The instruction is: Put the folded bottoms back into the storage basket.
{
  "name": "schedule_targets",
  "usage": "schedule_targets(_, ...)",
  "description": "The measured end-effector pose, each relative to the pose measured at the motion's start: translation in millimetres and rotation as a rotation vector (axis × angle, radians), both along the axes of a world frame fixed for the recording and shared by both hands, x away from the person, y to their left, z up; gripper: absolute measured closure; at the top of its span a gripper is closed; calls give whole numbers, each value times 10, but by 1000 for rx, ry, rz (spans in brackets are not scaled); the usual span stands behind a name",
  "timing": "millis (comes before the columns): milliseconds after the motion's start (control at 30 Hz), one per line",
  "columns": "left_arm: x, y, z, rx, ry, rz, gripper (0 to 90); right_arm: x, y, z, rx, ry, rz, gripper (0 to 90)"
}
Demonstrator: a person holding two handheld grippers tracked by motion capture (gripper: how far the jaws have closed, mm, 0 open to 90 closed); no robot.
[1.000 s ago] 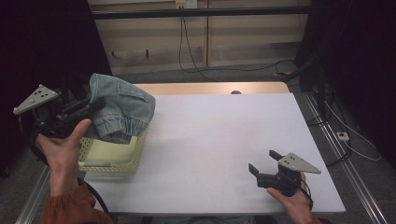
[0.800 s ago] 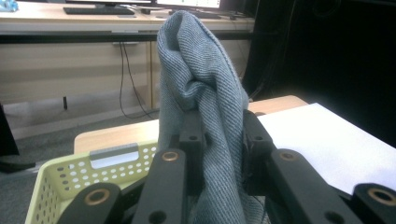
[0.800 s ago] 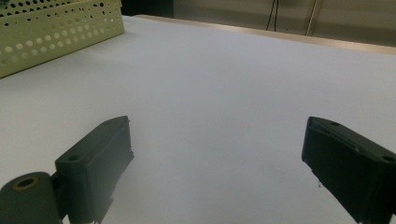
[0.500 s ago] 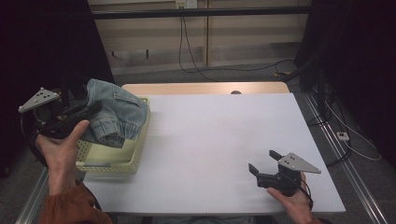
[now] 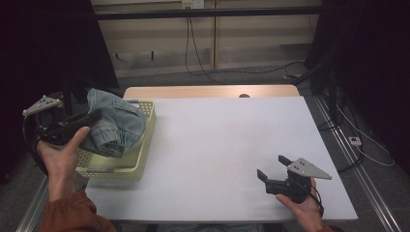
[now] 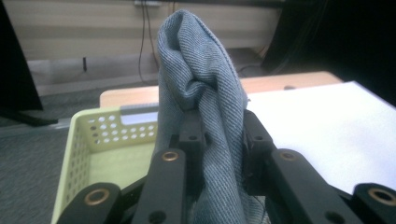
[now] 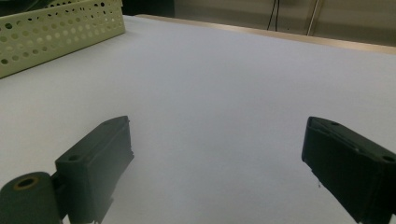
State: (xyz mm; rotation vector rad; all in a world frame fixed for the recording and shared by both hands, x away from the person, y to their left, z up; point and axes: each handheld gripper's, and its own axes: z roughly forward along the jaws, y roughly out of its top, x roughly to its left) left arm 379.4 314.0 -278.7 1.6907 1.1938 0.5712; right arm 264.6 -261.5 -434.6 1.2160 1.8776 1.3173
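Observation:
A bundle of blue denim cloth (image 5: 115, 121) hangs over a pale yellow perforated basket (image 5: 147, 126) at the table's left edge. My left gripper (image 5: 94, 116) is shut on the denim cloth (image 6: 205, 98), which rises in a fold between the jaws above the basket (image 6: 88, 140). My right gripper (image 5: 273, 166) rests low over the white table near the front right, open, with bare table between its jaws in the right gripper view (image 7: 219, 154).
The white table top (image 5: 227, 135) stretches between the basket and the right gripper. A wooden strip (image 5: 212, 91) runs along the far edge. A corner of the basket (image 7: 56, 28) sits far left in the right gripper view. Cables lie on the floor behind.
The left gripper has carried the denim down and to the left, so it now sits lower over the basket. The right gripper has stayed in place.

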Motion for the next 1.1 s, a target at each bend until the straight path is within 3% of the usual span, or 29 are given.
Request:
schedule_targets(267,77,64,-116,25,56,19,749,-2,-1,0,-1,1,0,85)
schedule_targets(500,175,24,-234,31,114,-9,748,0,4,-1,-3,0,2,86)
schedule_targets(767,256,5,-315,29,152,-27,744,-3,0,-1,-2,1,1,86)
schedule_targets(1100,350,91,-449,26,204,3,736,1,2,-4,-6,1,1,86)
